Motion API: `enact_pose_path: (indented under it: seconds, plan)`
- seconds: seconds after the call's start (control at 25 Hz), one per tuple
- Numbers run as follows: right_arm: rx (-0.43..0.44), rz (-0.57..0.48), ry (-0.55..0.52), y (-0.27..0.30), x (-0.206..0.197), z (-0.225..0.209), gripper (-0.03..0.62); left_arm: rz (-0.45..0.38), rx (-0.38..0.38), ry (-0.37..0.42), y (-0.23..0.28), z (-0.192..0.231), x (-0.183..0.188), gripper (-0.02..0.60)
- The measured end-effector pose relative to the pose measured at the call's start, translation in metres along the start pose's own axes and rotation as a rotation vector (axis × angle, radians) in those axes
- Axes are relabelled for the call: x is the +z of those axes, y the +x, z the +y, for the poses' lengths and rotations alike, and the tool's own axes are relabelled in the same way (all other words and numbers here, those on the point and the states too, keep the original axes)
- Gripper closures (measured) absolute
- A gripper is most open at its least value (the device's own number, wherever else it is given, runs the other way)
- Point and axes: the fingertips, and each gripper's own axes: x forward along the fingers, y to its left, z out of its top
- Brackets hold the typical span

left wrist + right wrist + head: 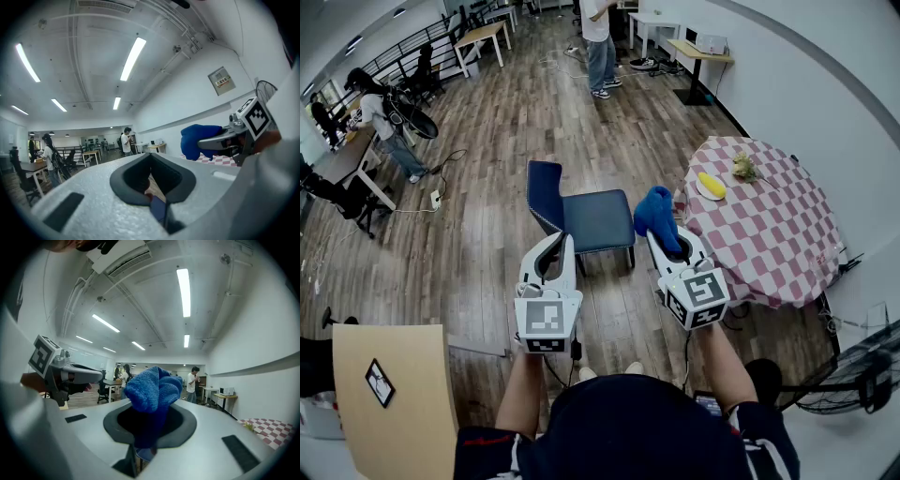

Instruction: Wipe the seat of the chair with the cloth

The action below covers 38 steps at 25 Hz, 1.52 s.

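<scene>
The chair stands on the wood floor ahead of me, its dark blue seat (598, 220) bare and its backrest (544, 192) on the left. My right gripper (663, 236) is shut on a bunched blue cloth (656, 212), held in the air just right of the seat's right edge. In the right gripper view the cloth (152, 390) bulges up from between the jaws. Over the seat's front left corner my left gripper (567, 242) hangs shut with nothing in it. From the left gripper view the cloth (199, 140) shows off to the right.
A round table with a pink checked cover (778, 234) stands close on the right, carrying a plate with a yellow thing (711, 185). A fan (853, 375) sits at lower right and a wooden board (398, 394) at lower left. A person (600, 37) stands far back among desks.
</scene>
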Motion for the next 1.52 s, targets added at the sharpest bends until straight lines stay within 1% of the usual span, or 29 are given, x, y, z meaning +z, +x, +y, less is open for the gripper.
enact_pose_path:
  seconds: [0.16,0.44,0.64,0.96,1.24,1.4,1.52]
  plan:
    - [0.019,-0.022,0.041,-0.002,0.002,-0.004,0.548,0.005,0.004,0.002,0.004,-0.004,-0.001,0.566]
    - [0.042,-0.02,0.032,-0.012,0.001,-0.013,0.548,0.02,0.002,-0.024,0.01,-0.019,-0.001,0.566]
    - [0.059,-0.022,0.038,-0.023,-0.01,-0.025,0.546,0.014,0.01,-0.036,0.014,-0.039,-0.004,0.566]
    - [0.087,0.003,0.047,-0.032,-0.032,-0.034,0.546,0.063,0.022,-0.017,0.018,-0.064,-0.024,0.566]
    - [0.099,0.005,0.06,-0.019,-0.039,-0.043,0.546,0.063,0.024,-0.019,0.033,-0.061,-0.028,0.566]
    - [0.111,0.012,0.058,-0.003,-0.044,-0.052,0.546,0.071,0.012,-0.016,0.055,-0.055,-0.034,0.566]
    - [0.115,0.016,0.062,0.015,-0.046,-0.058,0.546,0.082,0.011,-0.013,0.073,-0.043,-0.039,0.566]
